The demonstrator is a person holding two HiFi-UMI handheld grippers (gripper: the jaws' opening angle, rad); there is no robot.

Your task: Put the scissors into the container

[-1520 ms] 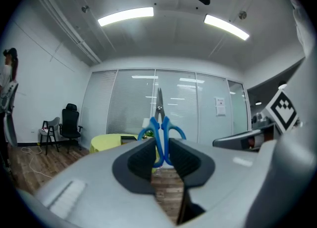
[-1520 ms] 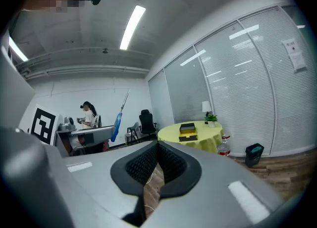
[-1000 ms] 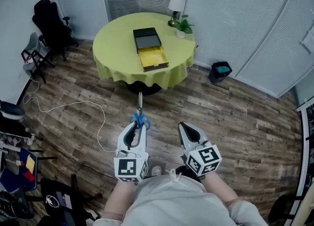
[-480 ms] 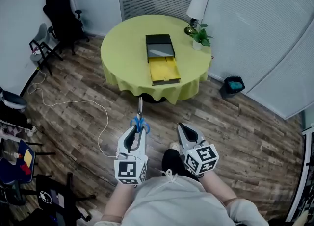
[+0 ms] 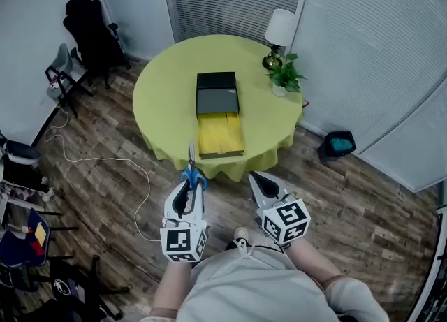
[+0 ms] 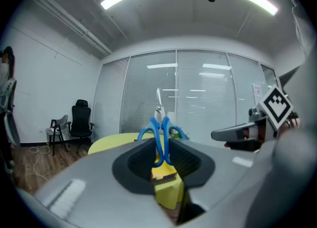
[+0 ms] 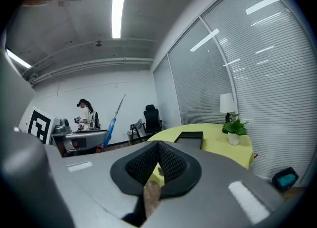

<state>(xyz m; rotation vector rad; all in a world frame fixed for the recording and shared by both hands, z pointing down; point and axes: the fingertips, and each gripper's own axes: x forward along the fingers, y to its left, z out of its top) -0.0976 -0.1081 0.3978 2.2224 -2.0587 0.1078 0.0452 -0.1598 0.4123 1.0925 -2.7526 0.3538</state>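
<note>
The scissors (image 5: 191, 171) have blue handles and steel blades that point away from me toward the table. My left gripper (image 5: 188, 185) is shut on their handles, a short way in front of the table's near edge. In the left gripper view the scissors (image 6: 159, 132) stand upright between the pads. The container is a black box (image 5: 217, 91) with a yellow drawer (image 5: 221, 135) pulled out toward me, on the round yellow-green table (image 5: 164, 100). My right gripper (image 5: 257, 181) is shut and empty, beside the left one. The right gripper view shows the black box (image 7: 190, 137) ahead.
A white lamp (image 5: 279, 28) and a potted plant (image 5: 283, 78) stand at the table's far right. A black office chair (image 5: 89, 33) and a grey chair (image 5: 61, 69) are at the left wall. A bin (image 5: 339, 144) sits right of the table. A white cable (image 5: 105, 162) lies on the wood floor.
I have come closer to the table, which now lies just ahead of the grippers. Both grippers keep their pose, and the scissors stay in the left one.
</note>
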